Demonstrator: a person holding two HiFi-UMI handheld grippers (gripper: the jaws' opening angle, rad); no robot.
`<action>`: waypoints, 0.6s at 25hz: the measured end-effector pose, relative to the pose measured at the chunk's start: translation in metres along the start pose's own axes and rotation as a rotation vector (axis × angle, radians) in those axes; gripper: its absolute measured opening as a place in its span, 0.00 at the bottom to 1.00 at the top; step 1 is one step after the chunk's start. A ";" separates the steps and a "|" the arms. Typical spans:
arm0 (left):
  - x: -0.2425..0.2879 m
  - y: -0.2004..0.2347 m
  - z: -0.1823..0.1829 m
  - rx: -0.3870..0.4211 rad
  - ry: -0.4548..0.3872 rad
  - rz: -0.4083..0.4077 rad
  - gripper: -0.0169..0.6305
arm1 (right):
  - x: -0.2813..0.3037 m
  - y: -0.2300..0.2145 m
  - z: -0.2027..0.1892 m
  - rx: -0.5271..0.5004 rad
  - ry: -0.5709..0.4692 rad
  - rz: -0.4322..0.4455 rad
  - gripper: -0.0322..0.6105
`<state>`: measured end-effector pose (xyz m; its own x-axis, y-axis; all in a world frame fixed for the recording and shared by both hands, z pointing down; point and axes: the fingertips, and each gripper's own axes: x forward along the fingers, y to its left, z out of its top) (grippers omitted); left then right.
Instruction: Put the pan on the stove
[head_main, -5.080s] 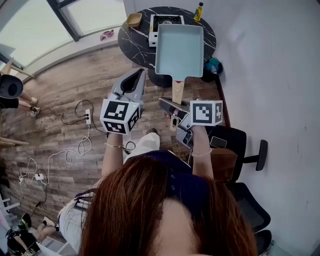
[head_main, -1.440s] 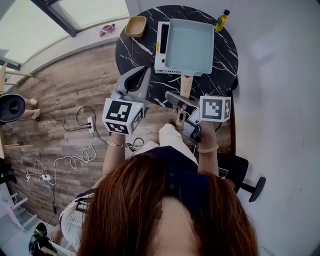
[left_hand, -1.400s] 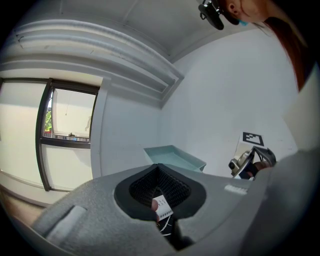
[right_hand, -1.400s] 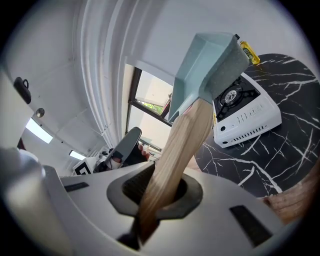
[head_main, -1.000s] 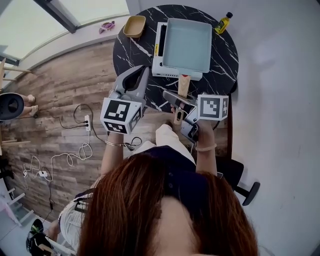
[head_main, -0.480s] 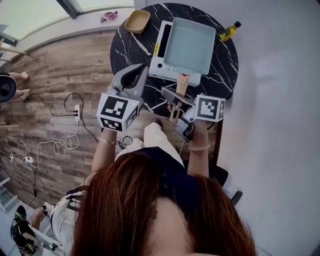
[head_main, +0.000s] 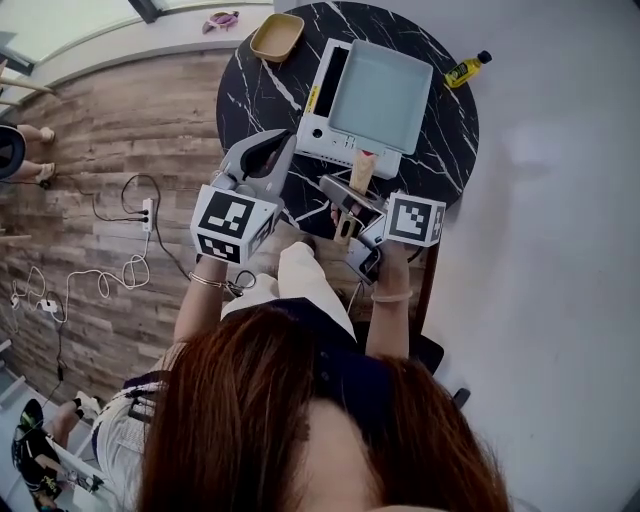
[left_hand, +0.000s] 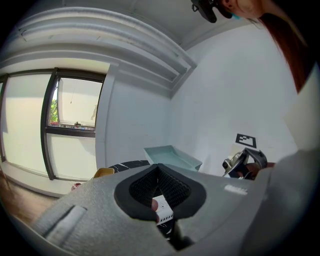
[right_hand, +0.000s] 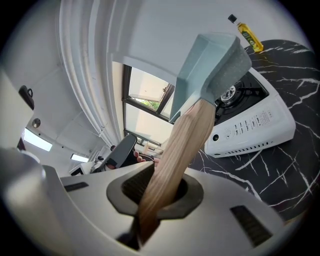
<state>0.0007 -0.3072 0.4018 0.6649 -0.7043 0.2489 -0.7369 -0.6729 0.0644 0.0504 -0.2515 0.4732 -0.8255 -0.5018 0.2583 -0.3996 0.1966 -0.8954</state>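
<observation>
The right gripper (right_hand: 157, 192) has its jaws pinched on the lower end of a wooden handle (right_hand: 180, 145), which runs up and away to a pale blue rectangular pan (right_hand: 210, 65). The pan sits over the burner of a white tabletop stove (right_hand: 255, 127). The burner grate shows just under the pan's near edge, and it is not clear whether the base is fully seated or a little tilted.

From the head view, the pan (head_main: 380, 95) covers the right-hand part of the stove (head_main: 325, 110), on a round black marble table (head_main: 260, 90). The handle points back toward the person.

The left gripper (left_hand: 159, 187) has its jaws pressed together on nothing and hangs beside the table edge, apart from the stove.

To do this step well, the pan probably needs lowering flat until its base rests evenly on the grate, with the handle kept level so the far edge does not lift. Only then should the jaws let go. Draw the gripper straight back along the handle so the pan is not dragged off centre.

A yellow bottle (head_main: 467, 68) and a small tan bowl (head_main: 277, 37) stand well clear at the table's far side.
</observation>
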 end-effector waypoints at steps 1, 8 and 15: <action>0.002 0.000 -0.002 -0.001 0.005 0.000 0.05 | 0.001 -0.003 0.001 0.004 0.000 0.001 0.12; 0.010 0.002 -0.010 -0.006 0.029 0.005 0.05 | 0.006 -0.019 0.008 0.021 0.012 0.005 0.12; 0.019 0.002 -0.014 -0.005 0.049 0.008 0.05 | 0.012 -0.035 0.016 0.036 0.024 0.009 0.12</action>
<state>0.0100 -0.3191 0.4199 0.6519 -0.6980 0.2964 -0.7432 -0.6657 0.0668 0.0610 -0.2779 0.5017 -0.8388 -0.4794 0.2582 -0.3775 0.1702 -0.9102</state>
